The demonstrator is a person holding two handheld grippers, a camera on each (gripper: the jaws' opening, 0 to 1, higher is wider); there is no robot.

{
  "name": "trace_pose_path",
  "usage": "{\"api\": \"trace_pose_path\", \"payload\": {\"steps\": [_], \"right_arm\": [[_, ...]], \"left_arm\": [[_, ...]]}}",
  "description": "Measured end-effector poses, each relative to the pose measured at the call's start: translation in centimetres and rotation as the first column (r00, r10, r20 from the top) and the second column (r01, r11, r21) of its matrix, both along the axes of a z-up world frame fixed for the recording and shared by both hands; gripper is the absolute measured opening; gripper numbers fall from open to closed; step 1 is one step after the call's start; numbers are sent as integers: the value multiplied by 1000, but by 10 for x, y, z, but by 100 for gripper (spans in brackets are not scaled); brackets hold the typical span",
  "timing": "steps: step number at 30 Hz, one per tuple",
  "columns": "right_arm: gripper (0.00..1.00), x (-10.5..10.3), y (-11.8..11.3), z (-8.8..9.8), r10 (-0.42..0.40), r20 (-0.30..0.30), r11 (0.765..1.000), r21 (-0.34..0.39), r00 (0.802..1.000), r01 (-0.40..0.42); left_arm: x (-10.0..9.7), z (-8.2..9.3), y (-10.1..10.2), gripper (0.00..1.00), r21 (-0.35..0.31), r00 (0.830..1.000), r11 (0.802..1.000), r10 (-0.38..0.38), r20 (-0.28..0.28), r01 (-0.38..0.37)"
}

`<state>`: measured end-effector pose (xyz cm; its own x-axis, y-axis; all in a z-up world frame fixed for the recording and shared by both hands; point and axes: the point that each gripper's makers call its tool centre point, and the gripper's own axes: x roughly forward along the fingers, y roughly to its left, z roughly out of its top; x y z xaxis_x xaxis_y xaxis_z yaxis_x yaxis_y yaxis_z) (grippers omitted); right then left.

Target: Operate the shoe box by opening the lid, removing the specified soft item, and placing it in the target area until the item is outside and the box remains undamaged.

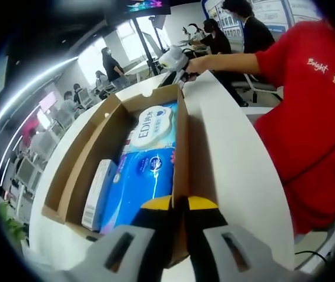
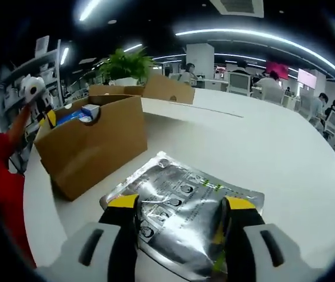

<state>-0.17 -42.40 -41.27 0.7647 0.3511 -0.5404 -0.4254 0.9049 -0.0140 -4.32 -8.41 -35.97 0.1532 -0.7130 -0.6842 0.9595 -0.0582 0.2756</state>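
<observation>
The open brown shoe box (image 1: 82, 158) lies on the white table (image 1: 232, 170). Inside it are a blue wipes pack (image 1: 147, 161) and a white carton (image 1: 99, 194). My left gripper (image 1: 180, 205) is shut on the box's right side wall, with the cardboard edge between its yellow-tipped fingers. In the right gripper view the box (image 2: 94, 144) stands to the left, and a crinkled silver foil pouch (image 2: 185, 202) lies flat on the table. My right gripper (image 2: 181, 207) is open, its fingers wide apart on either side of the pouch's near end. A person's hand holds the right gripper (image 1: 174, 59) beyond the box's far end.
The person in a red shirt (image 1: 314, 117) stands at the table's right edge. A second cardboard piece (image 2: 167, 89) and a potted plant (image 2: 123, 64) sit behind the box. Wide bare tabletop (image 2: 273, 147) stretches to the right. People at desks fill the background.
</observation>
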Motion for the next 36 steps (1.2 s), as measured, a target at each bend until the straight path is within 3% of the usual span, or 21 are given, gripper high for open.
{"api": "trace_pose_path", "payload": {"steps": [3,21,24,32,36], "right_arm": [[57,-6,0,1,31,-2,1000,1,1000,-31],[55,-6,-6,-5,-23,-23,1000,-17,999,23],[56,-7,-1,7,-34,9,999,42,999,34],[71,3,1,35,-17,134,999,49,991,11],[63,1,11,66,-10,190,986,163,982,-22]], "left_arm": [[0,0,0,7,3,1000,1000,1,-8,0],[-2,1,-1,7,2,1000,1000,0,-8,1],[1,-1,0,7,3,1000,1000,2,-12,-1],[2,-3,1,7,3,1000,1000,1,-10,-1],[2,-3,1,7,5,1000,1000,0,-13,0]]}}
